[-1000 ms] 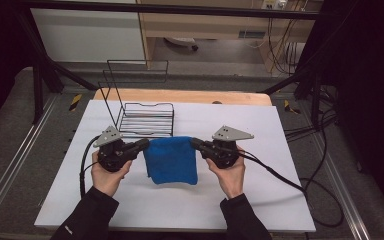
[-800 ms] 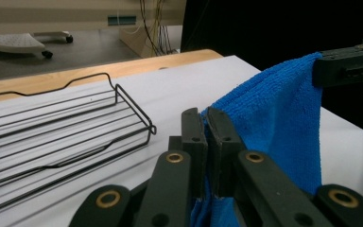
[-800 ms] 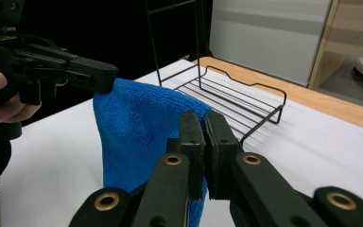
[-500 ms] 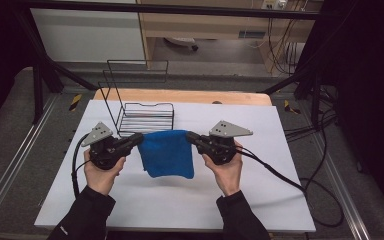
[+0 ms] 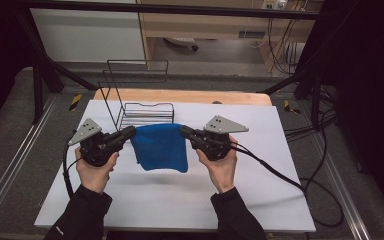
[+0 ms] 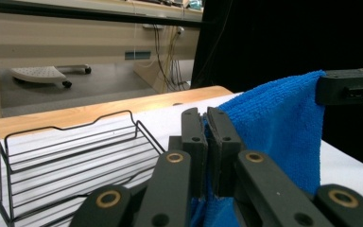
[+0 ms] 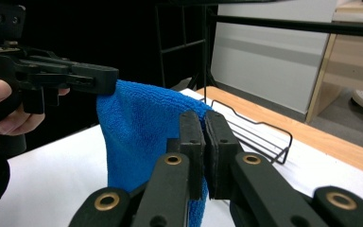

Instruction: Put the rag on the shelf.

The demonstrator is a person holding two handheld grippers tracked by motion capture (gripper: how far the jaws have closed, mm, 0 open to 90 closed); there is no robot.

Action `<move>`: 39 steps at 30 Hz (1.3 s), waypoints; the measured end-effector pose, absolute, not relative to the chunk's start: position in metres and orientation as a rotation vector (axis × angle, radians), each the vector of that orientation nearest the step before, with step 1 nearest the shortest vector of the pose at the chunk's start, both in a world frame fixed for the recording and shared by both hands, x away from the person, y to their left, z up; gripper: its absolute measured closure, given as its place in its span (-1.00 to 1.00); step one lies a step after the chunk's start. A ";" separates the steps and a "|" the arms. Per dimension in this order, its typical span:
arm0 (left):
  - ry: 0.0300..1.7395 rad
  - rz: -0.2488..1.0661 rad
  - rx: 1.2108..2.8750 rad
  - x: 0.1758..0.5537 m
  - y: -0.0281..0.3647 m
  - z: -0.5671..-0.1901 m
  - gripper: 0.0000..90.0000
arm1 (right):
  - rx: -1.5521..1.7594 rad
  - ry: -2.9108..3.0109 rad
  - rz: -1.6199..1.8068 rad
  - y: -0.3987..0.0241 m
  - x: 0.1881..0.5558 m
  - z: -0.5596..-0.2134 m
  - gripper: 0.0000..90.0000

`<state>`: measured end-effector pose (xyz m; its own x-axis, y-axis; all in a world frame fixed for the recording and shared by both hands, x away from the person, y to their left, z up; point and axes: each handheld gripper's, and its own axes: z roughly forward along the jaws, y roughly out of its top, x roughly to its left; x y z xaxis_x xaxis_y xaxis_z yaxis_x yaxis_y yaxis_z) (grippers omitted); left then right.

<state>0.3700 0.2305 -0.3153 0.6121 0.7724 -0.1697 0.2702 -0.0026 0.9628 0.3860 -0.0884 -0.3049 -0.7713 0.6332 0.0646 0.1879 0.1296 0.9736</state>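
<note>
A: Status? Both jaws pinched on cloth [image 5: 160, 147], left gripper [image 5: 128, 133] and right gripper [image 5: 186, 132] at the top corners. It hangs mid-frame, off the table [image 5: 280, 150].

B: Keep the top edge level and taut, equal height. Rack [image 5: 145, 112] sits just behind, upper left; don't snag the wire.
</note>
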 end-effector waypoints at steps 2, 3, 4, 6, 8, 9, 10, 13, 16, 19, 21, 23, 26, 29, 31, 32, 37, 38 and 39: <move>0.895 0.499 1.562 0.370 0.232 -0.313 0.92 | 0.787 2.042 1.685 -0.087 0.386 -0.303 0.95; 0.893 0.502 1.559 0.370 0.233 -0.311 0.92 | 0.783 2.035 1.692 -0.086 0.387 -0.301 0.95; 0.890 0.505 1.555 0.370 0.234 -0.310 0.92 | 0.782 2.028 1.697 -0.085 0.387 -0.299 0.95; 0.884 0.515 1.540 0.370 0.236 -0.305 0.92 | 0.772 2.014 1.700 -0.082 0.388 -0.295 0.95; 0.879 0.524 1.528 0.370 0.238 -0.300 0.93 | 0.765 2.000 1.705 -0.080 0.389 -0.291 0.95; 0.877 0.527 1.519 0.370 0.239 -0.298 0.93 | 0.761 1.996 1.708 -0.079 0.389 -0.289 0.95; 0.874 0.529 1.514 0.371 0.241 -0.296 0.93 | 0.757 1.988 1.709 -0.078 0.390 -0.287 0.95; 0.870 0.543 1.499 0.372 0.243 -0.292 0.93 | 0.748 1.971 1.712 -0.075 0.391 -0.283 0.95; 0.869 0.555 1.488 0.372 0.246 -0.288 0.93 | 0.739 1.955 1.725 -0.071 0.391 -0.279 0.95; 0.867 0.567 1.472 0.374 0.250 -0.284 0.93 | 0.721 1.931 1.733 -0.066 0.391 -0.275 0.95; 0.864 0.575 1.462 0.375 0.253 -0.280 0.93 | 0.714 1.921 1.732 -0.063 0.393 -0.272 0.95; 0.864 0.584 1.450 0.376 0.255 -0.277 0.93 | 0.710 1.912 1.732 -0.060 0.394 -0.269 0.95; 0.863 0.593 1.433 0.379 0.257 -0.273 0.93 | 0.705 1.902 1.733 -0.055 0.397 -0.263 0.95; 0.862 0.593 1.413 0.382 0.260 -0.269 0.93 | 0.697 1.891 1.738 -0.052 0.399 -0.258 0.95; 0.860 0.598 1.405 0.384 0.262 -0.266 0.93 | 0.690 1.881 1.738 -0.050 0.401 -0.255 0.95; 0.858 0.599 1.402 0.384 0.262 -0.264 0.93 | 0.690 1.876 1.739 -0.049 0.402 -0.253 0.95; 0.850 0.612 1.378 0.388 0.266 -0.257 0.93 | 0.676 1.865 1.736 -0.044 0.407 -0.245 0.95; 0.848 0.611 1.373 0.389 0.267 -0.255 0.93 | 0.672 1.859 1.733 -0.043 0.408 -0.244 0.95; 0.844 0.612 1.369 0.390 0.267 -0.253 0.93 | 0.672 1.854 1.737 -0.043 0.409 -0.242 0.95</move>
<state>0.3899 0.2675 -0.2533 0.5777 0.8004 -0.1599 0.0970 0.1272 0.9871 0.4094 -0.0426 -0.2416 -0.7487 0.6623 -0.0301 0.0133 0.0604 0.9981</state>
